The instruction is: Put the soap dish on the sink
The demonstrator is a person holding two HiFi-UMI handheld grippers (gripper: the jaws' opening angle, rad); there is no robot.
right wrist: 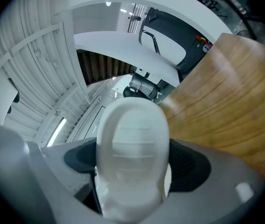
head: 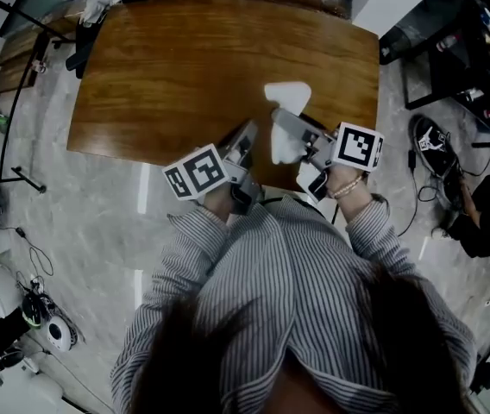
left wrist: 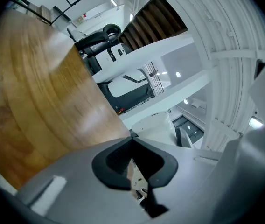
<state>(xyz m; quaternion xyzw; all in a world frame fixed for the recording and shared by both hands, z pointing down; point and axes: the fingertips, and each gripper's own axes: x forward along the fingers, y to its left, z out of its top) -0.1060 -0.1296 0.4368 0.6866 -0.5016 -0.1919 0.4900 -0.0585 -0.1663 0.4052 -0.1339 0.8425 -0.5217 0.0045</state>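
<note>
Head view, soap dish (head: 286,145): a white piece held above the near edge of the tabletop (head: 185,67), clear of the wood.
Head view, right hand-held gripper (head: 281,121): carries the dish, pointed away from the person.
Head view, left hand-held gripper (head: 247,132): just beside the right one, touching nothing.
Head view, white object (head: 288,93): lies on the tabletop just beyond the dish; I cannot tell what it is.
Head view, sink: none can be made out.
Left gripper view, left hand-held gripper (left wrist: 132,141): jaws brought together, nothing between the pads.
Left gripper view, tabletop (left wrist: 34,92): bare wood to one side.
Right gripper view, right hand-held gripper (right wrist: 133,164): jaws closed onto the dish from both sides.
Right gripper view, soap dish (right wrist: 132,139): ribbed face towards the camera, rounded end projecting forward.
Step in hand (judgement): carrying the dish to its resting place.
Method (judgement): hold the clamp firm, since smooth plastic may slip or twist.
Method (judgement): level the dish before lowering and release only once its base sits flat.
Method (judgement): hold the empty left hand-held gripper out of the path.
</note>
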